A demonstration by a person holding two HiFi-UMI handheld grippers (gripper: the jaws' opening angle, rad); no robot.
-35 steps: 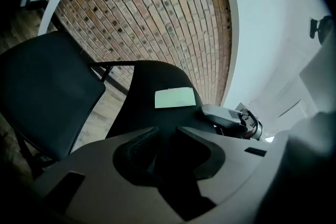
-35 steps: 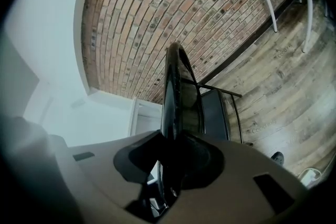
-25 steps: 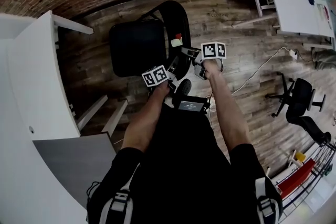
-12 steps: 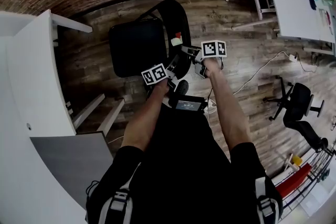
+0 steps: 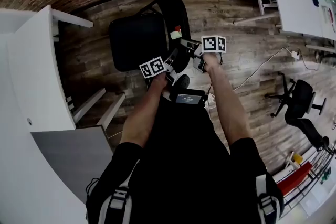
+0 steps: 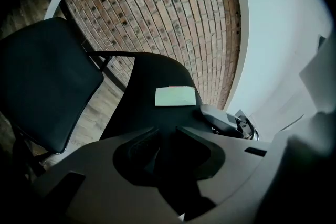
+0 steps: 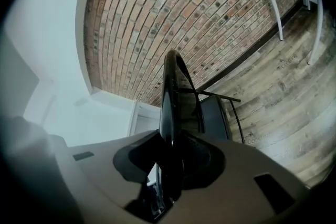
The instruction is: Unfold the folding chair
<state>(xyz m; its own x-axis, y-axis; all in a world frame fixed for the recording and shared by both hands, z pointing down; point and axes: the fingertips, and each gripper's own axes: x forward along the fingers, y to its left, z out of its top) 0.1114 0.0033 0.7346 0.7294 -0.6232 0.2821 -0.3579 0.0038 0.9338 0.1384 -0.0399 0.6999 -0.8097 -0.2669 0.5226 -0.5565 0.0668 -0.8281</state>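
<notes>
At left, the left gripper's (image 5: 169, 64) jaws are clamped on the backrest (image 5: 177, 16) of the folding chair (image 5: 137, 45), stood seat-down on the wooden floor (image 5: 236, 34). The right gripper's (image 7: 170, 144) jaws are clamped on its rim (2 narrow holds). Tugged unevenly, the rim could be lost.

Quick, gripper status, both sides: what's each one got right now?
Left gripper: closed on the folding chair's black curved backrest.
Right gripper: closed on the same backrest's thin edge.
</notes>
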